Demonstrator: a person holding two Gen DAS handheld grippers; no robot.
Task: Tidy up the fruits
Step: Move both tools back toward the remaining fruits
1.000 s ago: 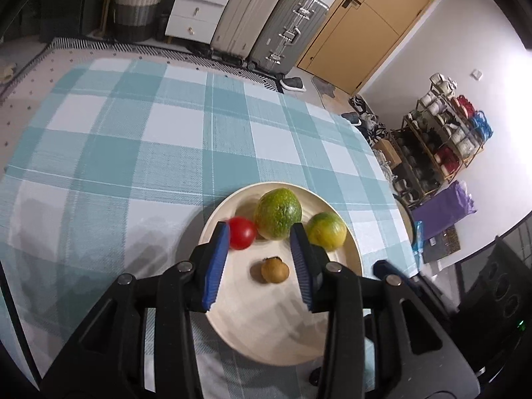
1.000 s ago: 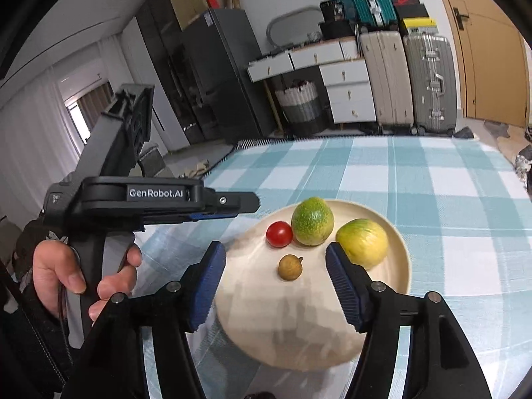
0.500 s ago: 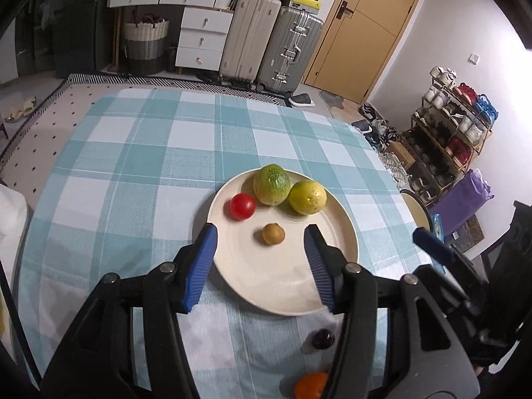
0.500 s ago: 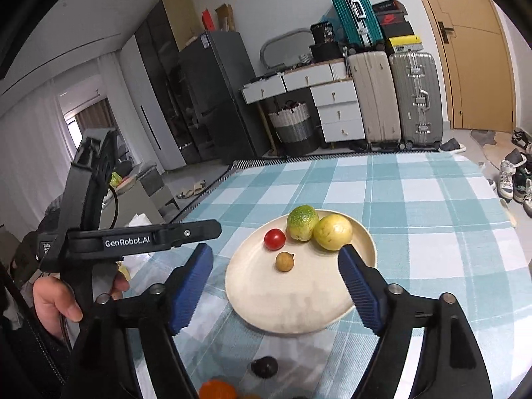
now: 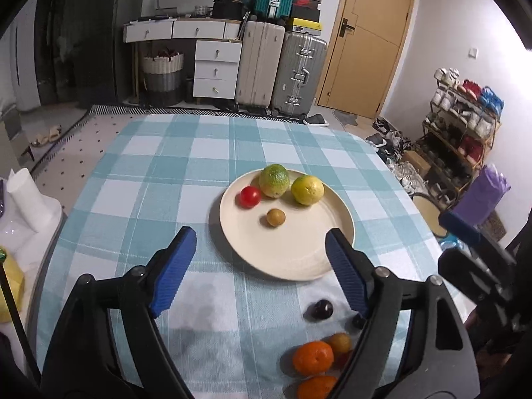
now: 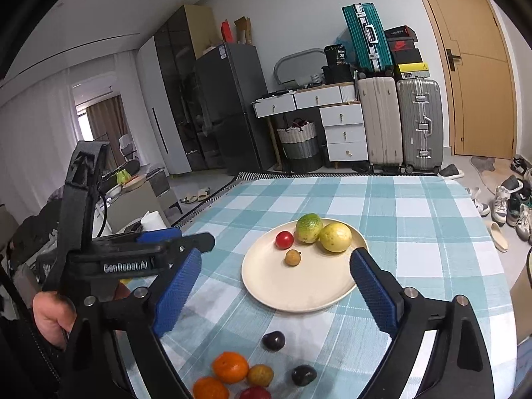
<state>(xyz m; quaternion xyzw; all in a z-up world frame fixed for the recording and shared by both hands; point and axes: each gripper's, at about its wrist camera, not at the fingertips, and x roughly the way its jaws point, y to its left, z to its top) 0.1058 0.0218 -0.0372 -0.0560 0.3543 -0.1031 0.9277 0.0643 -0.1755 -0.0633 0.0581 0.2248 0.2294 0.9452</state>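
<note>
A cream plate [image 5: 299, 256] [image 6: 266, 282] on the checked tablecloth holds a red tomato [image 5: 250, 196] [image 6: 284, 239], a green citrus [image 5: 274, 180] [image 6: 309, 228], a yellow fruit [image 5: 307, 190] [image 6: 335, 237] and a small brown fruit [image 5: 276, 217] [image 6: 293, 257]. Loose fruits lie near the front edge: a dark plum [image 5: 322, 310] [image 6: 273, 340], oranges [image 5: 312, 357] [image 6: 230, 366] and several others. My left gripper [image 5: 259, 269] is open and empty, in front of the plate. My right gripper [image 6: 276, 294] is open and empty, also in front of the plate.
The left gripper's body [image 6: 133, 259] and the hand holding it show at left in the right wrist view. A paper roll [image 5: 25, 199] stands left of the table. Suitcases [image 5: 282, 69] and drawers stand beyond the far edge.
Both grippers pulled back and up from the plate and opened wider. The loose fruits at the front edge came into view. The plated fruits have not moved.
</note>
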